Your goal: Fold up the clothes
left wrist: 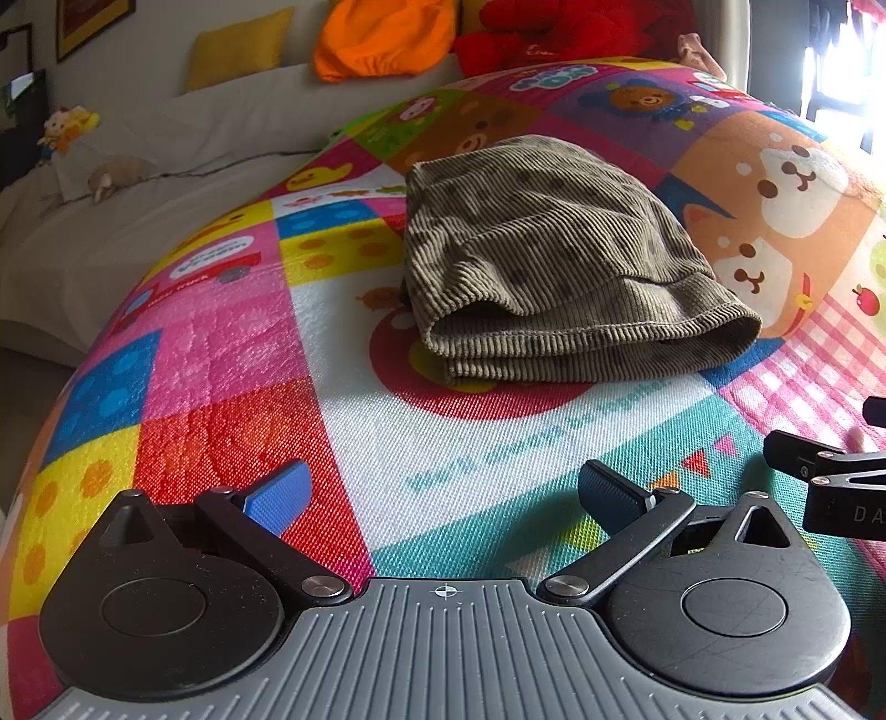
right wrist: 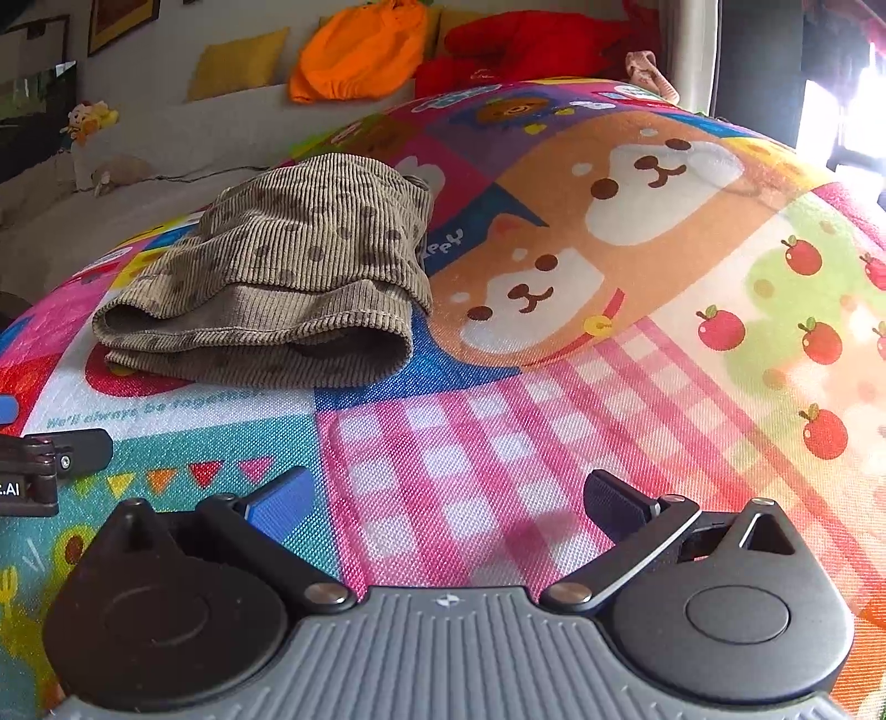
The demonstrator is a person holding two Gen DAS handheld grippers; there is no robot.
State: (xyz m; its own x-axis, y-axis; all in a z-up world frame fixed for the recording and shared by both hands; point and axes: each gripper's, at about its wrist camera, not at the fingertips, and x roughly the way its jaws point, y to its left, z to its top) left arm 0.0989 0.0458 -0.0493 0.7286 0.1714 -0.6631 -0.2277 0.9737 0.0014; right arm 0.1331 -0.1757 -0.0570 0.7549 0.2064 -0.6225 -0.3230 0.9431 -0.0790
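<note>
An olive-brown corduroy garment with dark dots (left wrist: 554, 266) lies folded into a compact bundle on the colourful play mat (left wrist: 221, 360). In the right wrist view the same garment (right wrist: 288, 277) sits to the upper left. My left gripper (left wrist: 443, 498) is open, low over the mat, a short way in front of the bundle's near hem, with nothing between its fingers. My right gripper (right wrist: 446, 501) is open too, over the pink checked patch, to the right of the garment and apart from it. Each gripper shows at the edge of the other's view.
The mat (right wrist: 637, 387) covers a raised surface with cartoon animals and apples. Behind it runs a white sofa (left wrist: 166, 166) with a yellow cushion (left wrist: 238, 50), an orange fabric heap (left wrist: 387, 39), red plush (left wrist: 554, 33) and small toys. A bright window (left wrist: 847, 83) is at the far right.
</note>
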